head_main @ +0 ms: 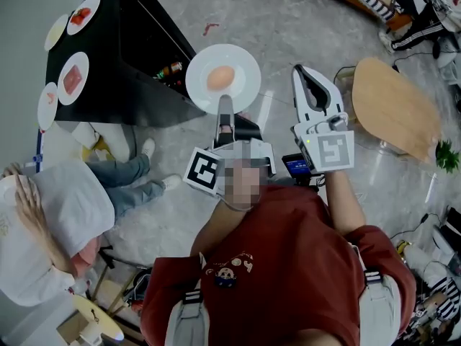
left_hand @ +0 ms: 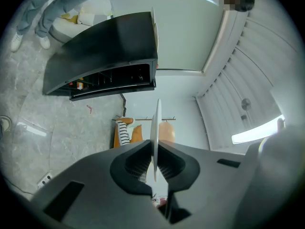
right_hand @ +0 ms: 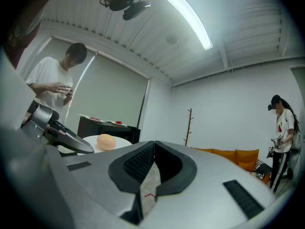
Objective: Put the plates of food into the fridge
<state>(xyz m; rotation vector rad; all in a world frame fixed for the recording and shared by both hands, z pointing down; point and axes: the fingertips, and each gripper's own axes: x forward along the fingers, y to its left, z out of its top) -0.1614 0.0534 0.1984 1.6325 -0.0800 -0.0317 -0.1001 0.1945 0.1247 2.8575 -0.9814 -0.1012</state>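
Observation:
My left gripper (head_main: 225, 105) is shut on the near rim of a white plate (head_main: 241, 69) carrying a round orange bun (head_main: 220, 77). In the left gripper view the plate (left_hand: 156, 123) shows edge-on between the jaws of the left gripper (left_hand: 155, 152). Just beyond the plate to the left stands the black fridge (head_main: 115, 56), with bottles visible in its open side (head_main: 169, 71). Several plates of red food (head_main: 73, 78) rest on its top. My right gripper (head_main: 301, 71) is shut and empty, held to the right of the plate; its jaws meet in the right gripper view, right gripper (right_hand: 153, 149).
A person in a white top (head_main: 57, 215) stands close at the left, feet near the fridge. A light wooden tabletop (head_main: 392, 107) lies to the right. An orange sofa (right_hand: 228, 154) and another person (right_hand: 284, 132) are further off.

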